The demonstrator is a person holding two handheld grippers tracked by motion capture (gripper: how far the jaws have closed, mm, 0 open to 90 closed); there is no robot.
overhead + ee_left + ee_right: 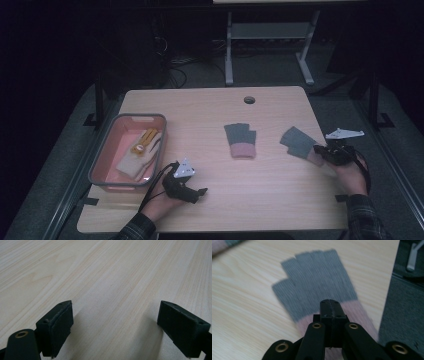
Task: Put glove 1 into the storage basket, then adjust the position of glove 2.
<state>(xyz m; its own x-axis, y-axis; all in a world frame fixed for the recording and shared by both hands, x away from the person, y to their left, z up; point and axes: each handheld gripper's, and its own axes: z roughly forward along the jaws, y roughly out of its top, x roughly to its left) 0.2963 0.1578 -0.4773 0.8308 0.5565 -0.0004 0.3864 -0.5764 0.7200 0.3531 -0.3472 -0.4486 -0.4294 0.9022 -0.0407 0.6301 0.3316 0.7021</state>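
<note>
Ribbed grey glove [317,287], pink cuff, jaws pinching

On the table [260,200], a tray [102,165] holding gloves [137,155] lies left of 2 gloves [241,140].

No legible text, label, brand, number or sign anywhere on the table [280,200], nor on the items lying upon it.
</note>
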